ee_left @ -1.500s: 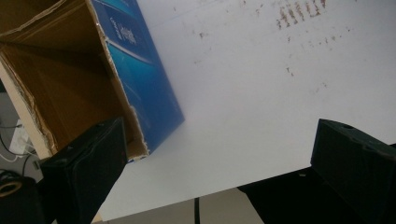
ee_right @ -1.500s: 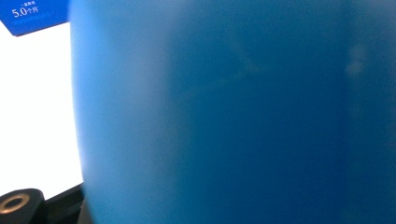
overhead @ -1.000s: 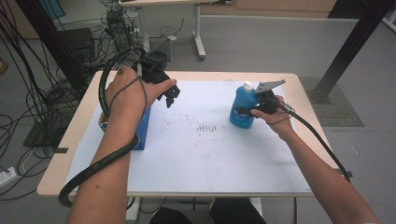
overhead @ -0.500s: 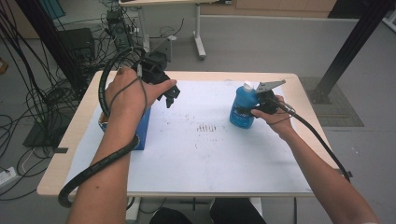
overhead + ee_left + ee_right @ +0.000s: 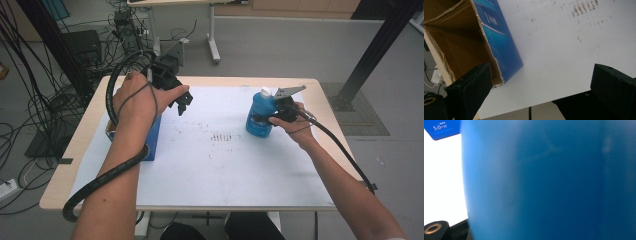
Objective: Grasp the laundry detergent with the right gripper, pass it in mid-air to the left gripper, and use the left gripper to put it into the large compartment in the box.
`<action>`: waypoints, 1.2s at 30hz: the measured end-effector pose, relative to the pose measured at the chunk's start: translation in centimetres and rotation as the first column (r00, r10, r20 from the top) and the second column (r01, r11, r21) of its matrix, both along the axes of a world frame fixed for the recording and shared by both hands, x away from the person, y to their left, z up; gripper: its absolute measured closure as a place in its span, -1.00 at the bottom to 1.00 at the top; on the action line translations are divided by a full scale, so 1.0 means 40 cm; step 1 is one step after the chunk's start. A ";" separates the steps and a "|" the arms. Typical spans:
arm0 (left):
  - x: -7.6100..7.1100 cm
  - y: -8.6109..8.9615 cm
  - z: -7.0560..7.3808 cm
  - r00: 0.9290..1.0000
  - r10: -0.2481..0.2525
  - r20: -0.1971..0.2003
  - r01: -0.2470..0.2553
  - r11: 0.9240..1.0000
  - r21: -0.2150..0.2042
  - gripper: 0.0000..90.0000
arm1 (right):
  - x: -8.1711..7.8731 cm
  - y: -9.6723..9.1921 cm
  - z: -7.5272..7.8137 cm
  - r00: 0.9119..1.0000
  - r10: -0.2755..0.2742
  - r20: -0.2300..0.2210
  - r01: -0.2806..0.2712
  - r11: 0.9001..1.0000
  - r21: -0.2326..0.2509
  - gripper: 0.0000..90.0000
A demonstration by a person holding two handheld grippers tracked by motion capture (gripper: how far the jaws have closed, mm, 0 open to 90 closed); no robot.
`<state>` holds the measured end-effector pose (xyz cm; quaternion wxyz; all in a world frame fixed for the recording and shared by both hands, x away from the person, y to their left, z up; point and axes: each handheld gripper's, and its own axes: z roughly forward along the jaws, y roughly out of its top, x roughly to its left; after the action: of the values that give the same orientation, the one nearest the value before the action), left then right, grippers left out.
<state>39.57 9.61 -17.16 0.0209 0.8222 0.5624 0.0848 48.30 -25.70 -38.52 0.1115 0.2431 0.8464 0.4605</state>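
A blue bottle [image 5: 260, 117] with a white cap stands upright on the right part of the white mat [image 5: 215, 165]. My right gripper [image 5: 274, 116] is shut on its side, and the bottle's blue wall [image 5: 549, 180] sits right against that gripper's camera. At the left, an open blue carton [image 5: 152, 135] lies on the mat's edge, its brown cardboard inside [image 5: 456, 42] facing my left gripper. My left gripper [image 5: 182, 104] hovers above the mat just right of the carton. Its jaws [image 5: 541, 75] stand wide open with nothing between them.
Dark scuff marks [image 5: 220, 136] dot the mat's middle. The wooden table edge [image 5: 60, 195] frames the mat. Bundles of cables [image 5: 30, 110] lie on the floor at the left, and a black post [image 5: 375, 50] rises at the back right.
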 end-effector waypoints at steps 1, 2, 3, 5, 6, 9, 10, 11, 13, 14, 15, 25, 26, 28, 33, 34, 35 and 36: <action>0.000 0.000 0.000 1.000 0.000 0.000 0.000 1.000 0.000 -0.90 | 0.000 0.000 0.000 1.000 0.000 0.000 0.000 1.000 0.000 -0.02; 0.000 0.000 0.001 1.000 -0.002 0.000 0.002 1.000 0.000 -0.90 | 0.000 0.000 0.000 1.000 0.000 0.000 0.000 1.000 0.000 -0.02; 0.001 -0.001 0.001 1.000 -0.001 0.002 0.001 1.000 0.000 -0.90 | 0.000 0.000 0.000 1.000 0.000 -0.001 0.000 1.000 0.000 -0.02; 0.001 -0.002 0.001 1.000 -0.001 0.002 0.001 1.000 0.001 -0.90 | 0.000 0.000 0.000 1.000 0.000 0.000 0.000 1.000 0.000 -0.02; 0.001 -0.002 0.001 1.000 -0.001 0.003 0.001 1.000 0.001 -0.90 | 0.000 0.000 0.000 1.000 0.000 -0.001 0.000 1.000 0.001 -0.02; 0.001 -0.001 0.001 1.000 -0.001 0.007 0.001 1.000 -0.005 -0.90 | 0.000 -0.001 0.000 1.000 -0.001 -0.001 0.001 1.000 0.001 -0.02; 0.001 -0.001 0.001 1.000 -0.001 0.007 0.001 1.000 -0.005 -0.90 | 0.000 -0.001 0.000 1.000 -0.001 -0.001 0.001 1.000 0.001 -0.02; 0.001 0.000 -0.001 1.000 0.000 0.006 0.000 1.000 -0.004 -0.90 | 0.000 0.000 0.000 1.000 -0.001 -0.001 0.001 1.000 0.001 -0.02; 0.001 0.000 -0.003 1.000 -0.001 0.004 0.001 1.000 -0.002 -0.90 | 0.000 -0.001 0.000 1.000 -0.001 -0.001 0.001 1.000 0.001 -0.02; 0.001 0.000 -0.003 1.000 -0.001 0.005 0.001 1.000 -0.002 -0.90 | 0.000 -0.001 0.000 1.000 -0.001 -0.001 0.001 1.000 0.002 -0.02; 0.001 -0.001 -0.003 1.000 -0.001 0.004 0.001 1.000 -0.003 -0.90 | 0.000 -0.001 0.000 1.000 -0.001 -0.001 0.001 1.000 0.002 -0.02; 0.001 -0.003 -0.002 1.000 -0.003 0.005 0.003 1.000 -0.001 -0.90 | 0.000 -0.001 -0.001 1.000 -0.003 -0.001 0.003 1.000 0.003 -0.02; 0.001 -0.002 -0.002 1.000 -0.003 0.005 0.003 1.000 0.000 -0.90 | 0.000 -0.001 -0.001 1.000 -0.003 -0.001 0.003 1.000 0.003 -0.02; 0.001 -0.002 -0.002 1.000 -0.002 0.006 0.002 1.000 -0.001 -0.90 | -0.001 -0.001 -0.001 1.000 -0.003 -0.001 0.003 1.000 0.003 -0.02; 0.002 -0.005 -0.003 1.000 -0.004 0.004 0.004 1.000 0.000 -0.90 | 0.000 -0.001 -0.001 1.000 -0.002 0.000 0.002 1.000 0.004 -0.02; 0.002 -0.005 -0.003 1.000 -0.004 0.004 0.004 1.000 0.000 -0.90 | 0.000 -0.001 -0.001 1.000 -0.002 0.000 0.002 1.000 0.004 -0.02; 0.002 -0.006 -0.004 1.000 -0.005 0.004 0.005 1.000 0.005 -0.90 | 0.000 -0.001 -0.001 1.000 -0.002 0.000 0.002 1.000 0.004 -0.02; 0.002 -0.006 -0.004 1.000 -0.005 0.004 0.005 1.000 0.005 -0.90 | 0.000 -0.001 -0.001 1.000 -0.002 0.000 0.002 1.000 0.004 -0.02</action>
<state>39.66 9.37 -17.31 0.0206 0.8235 0.5601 0.0879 48.28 -25.74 -38.55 0.1116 0.2440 0.8452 0.4623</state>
